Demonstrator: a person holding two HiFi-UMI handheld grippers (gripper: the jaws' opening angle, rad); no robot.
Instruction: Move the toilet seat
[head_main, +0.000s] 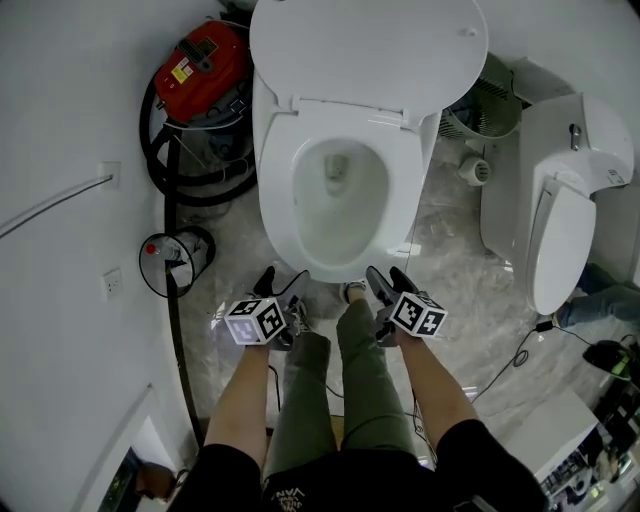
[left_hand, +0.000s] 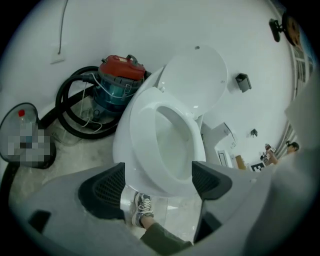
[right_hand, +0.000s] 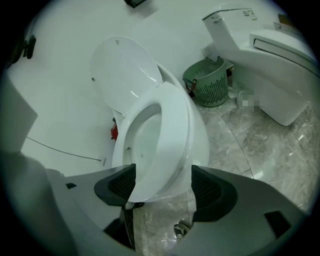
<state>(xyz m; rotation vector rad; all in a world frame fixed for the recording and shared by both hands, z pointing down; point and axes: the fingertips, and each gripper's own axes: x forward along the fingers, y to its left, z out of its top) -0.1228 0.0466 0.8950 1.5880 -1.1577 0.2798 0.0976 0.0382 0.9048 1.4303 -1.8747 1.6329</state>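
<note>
Head view: left gripper (head_main: 278, 288) and right gripper (head_main: 390, 284), fingers (left_hand: 102, 190) apart and empty, seat (head_main: 278, 190) just beyond them; I judged a shallow bite could slip off.

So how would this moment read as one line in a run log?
lid: up | toilet seat: down on bowl | left gripper: open, empty, near bowl front | right gripper: open, empty, near bowl front
</note>
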